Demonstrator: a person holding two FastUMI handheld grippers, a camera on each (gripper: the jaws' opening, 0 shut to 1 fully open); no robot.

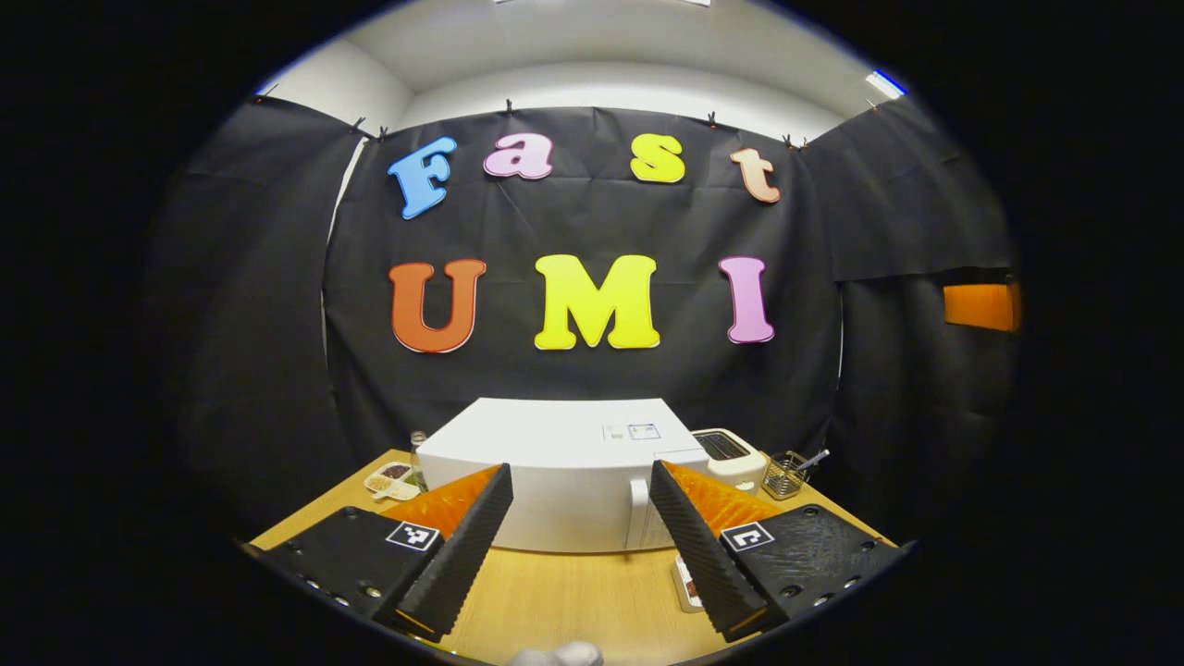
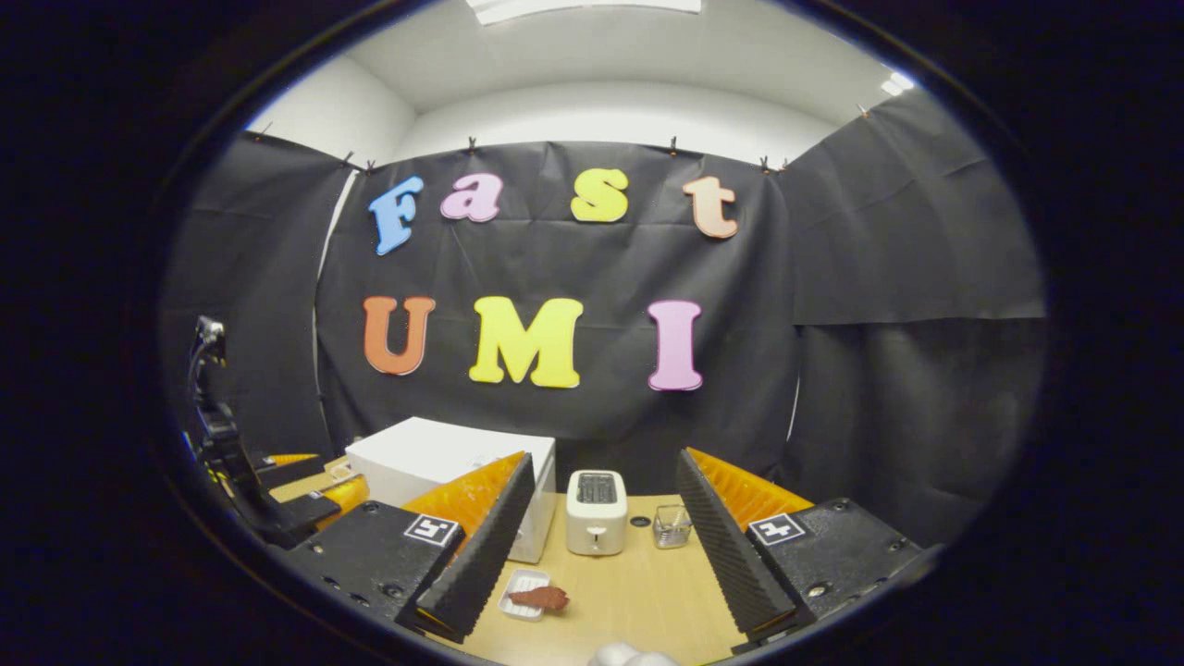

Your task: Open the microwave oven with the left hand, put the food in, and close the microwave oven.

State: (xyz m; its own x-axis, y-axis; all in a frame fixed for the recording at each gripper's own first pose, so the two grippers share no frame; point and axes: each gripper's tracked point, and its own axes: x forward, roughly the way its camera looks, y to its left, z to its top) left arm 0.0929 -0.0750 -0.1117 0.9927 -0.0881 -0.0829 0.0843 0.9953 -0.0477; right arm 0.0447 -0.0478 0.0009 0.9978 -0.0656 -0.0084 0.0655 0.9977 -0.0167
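Observation:
The white microwave [image 1: 555,444] stands at the back of the wooden table with its door shut and a vertical handle [image 1: 637,514] on the right side of the front. My left gripper [image 1: 581,468] is open, a little in front of the door, with nothing between its fingers. A reddish-brown piece of food [image 2: 539,598] lies on a small white tray [image 2: 514,590], in front of the microwave's [image 2: 435,458] right corner. My right gripper [image 2: 605,458] hangs open and empty above the table, behind the tray. The tray's edge [image 1: 685,585] peeks out beside my left gripper's right finger.
A white toaster [image 2: 596,511] stands right of the microwave, with a small wire basket [image 2: 672,525] beside it. A divided dish of condiments [image 1: 392,481] sits left of the microwave. The left gripper's body [image 2: 231,462] shows at the far left in the right gripper view.

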